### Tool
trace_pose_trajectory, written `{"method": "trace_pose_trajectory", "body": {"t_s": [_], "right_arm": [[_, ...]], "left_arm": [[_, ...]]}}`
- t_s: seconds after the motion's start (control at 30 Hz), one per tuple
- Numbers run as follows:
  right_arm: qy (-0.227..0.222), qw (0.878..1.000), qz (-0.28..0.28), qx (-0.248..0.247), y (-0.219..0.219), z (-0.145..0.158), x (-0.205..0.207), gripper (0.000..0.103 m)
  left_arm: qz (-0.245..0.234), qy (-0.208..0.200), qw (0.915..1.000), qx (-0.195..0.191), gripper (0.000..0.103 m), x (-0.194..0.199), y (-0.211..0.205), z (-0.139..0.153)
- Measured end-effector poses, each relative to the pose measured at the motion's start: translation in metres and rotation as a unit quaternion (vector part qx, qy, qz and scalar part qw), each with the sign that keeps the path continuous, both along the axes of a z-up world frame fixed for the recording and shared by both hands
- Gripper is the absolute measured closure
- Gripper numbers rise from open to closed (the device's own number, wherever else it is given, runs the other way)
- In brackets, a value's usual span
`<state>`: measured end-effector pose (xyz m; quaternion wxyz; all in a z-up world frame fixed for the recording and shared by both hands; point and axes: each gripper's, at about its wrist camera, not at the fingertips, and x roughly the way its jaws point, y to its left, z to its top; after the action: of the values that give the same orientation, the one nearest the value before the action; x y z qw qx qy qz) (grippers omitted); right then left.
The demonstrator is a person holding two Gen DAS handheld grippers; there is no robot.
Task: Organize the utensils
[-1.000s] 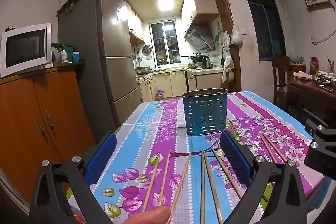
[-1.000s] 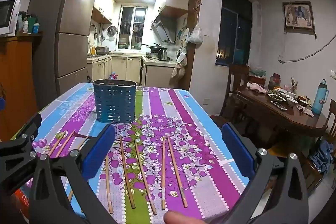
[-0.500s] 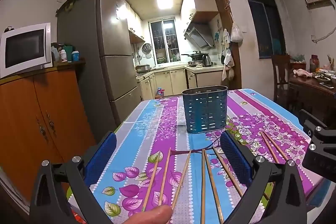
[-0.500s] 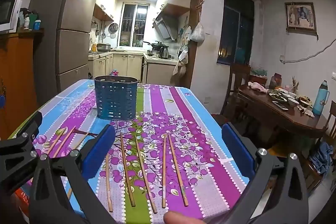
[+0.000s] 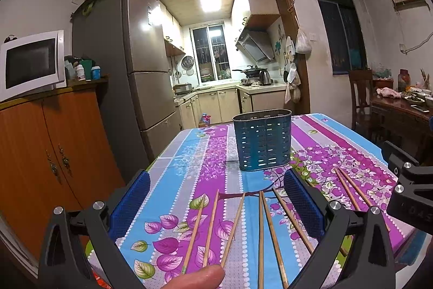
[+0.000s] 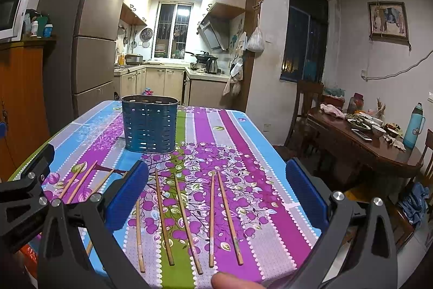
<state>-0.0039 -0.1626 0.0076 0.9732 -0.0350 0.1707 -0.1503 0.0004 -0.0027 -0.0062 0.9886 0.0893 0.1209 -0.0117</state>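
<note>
Both tools are spread wide and hold nothing: left tool (image 5: 216, 201) hovers low over the near chopsticks (image 5: 235, 224), right tool (image 6: 216, 192) over its own set of chopsticks (image 6: 186, 213). All chopsticks lie flat and loose on the worktop (image 6: 259, 153), fanned out, none in the holder (image 6: 149, 123) yet. Holder stands upright further back on the worktop, well apart from the sticks, apparently empty. Risks, judged from here: the sticks are thin and lie flush on the cloth, so a pad could slide over one or pinch the cloth instead. Several left-side sticks lie close and angled, two nearly touching at their far ends, so a grab may take two or flick a neighbour. The sticks reach close to the near edge, so a nudge could roll one off. The tools work side by side; the left tool's body shows at the left of the right view, so they could bump. A long stick held near one end may tilt and miss the holder's mouth. Versus a second ago: both views sit slightly closer and lower toward the worktop, the holder looks a bit higher in frame, sticks have not moved, tools as wide as before.
</note>
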Motion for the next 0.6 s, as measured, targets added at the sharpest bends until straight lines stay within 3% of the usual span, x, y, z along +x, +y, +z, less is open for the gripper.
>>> {"method": "trace_pose_trajectory", "body": {"t_s": [0.6], "right_arm": [[0.004,1.000,0.003,0.000,-0.0001,-0.0015,0.0011,0.005]], "left_arm": [[0.001,0.013,0.9999,-0.009,0.004,0.0026,0.0088,-0.0073]]}}
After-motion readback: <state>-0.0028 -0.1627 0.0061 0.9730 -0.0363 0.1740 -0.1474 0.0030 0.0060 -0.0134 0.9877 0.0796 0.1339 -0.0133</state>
